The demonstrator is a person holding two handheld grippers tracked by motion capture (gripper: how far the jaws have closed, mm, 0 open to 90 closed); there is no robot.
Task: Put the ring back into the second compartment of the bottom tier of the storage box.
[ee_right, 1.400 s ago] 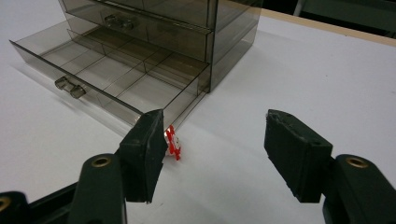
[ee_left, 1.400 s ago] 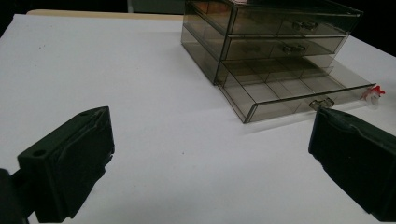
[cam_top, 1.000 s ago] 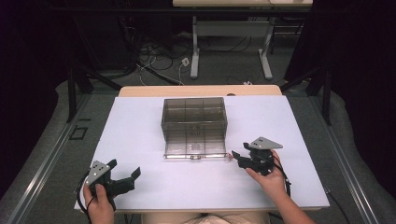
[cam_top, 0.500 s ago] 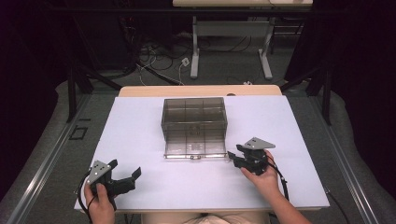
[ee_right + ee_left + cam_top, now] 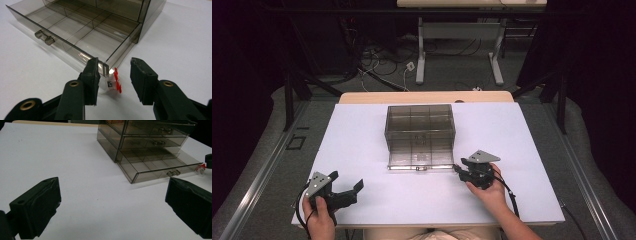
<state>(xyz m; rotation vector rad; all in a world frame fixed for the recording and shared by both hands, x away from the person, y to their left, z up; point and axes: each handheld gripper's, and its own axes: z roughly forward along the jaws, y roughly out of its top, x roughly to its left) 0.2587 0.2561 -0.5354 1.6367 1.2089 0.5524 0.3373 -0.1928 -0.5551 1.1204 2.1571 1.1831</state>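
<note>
Right gripper (image 5: 113,81) has been closing around a small red-and-clear clip (image 5: 114,82), pads not yet touching. Beside it, the drawer (image 5: 75,32) stands open, compartments bare. Left gripper (image 5: 112,205) rests spread wide.

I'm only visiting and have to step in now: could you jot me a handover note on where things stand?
Right claw: jaws just closing around the small red-and-clear item on the table, not yet gripping it.
Left claw: open, idle near the table's front left.
Drawer box: bottom drawer pulled out, compartments look empty.
Done: drawer opened.
Left, probably: grip the item beside the drawer's corner, place it in a compartment, shut the drawer.
</note>
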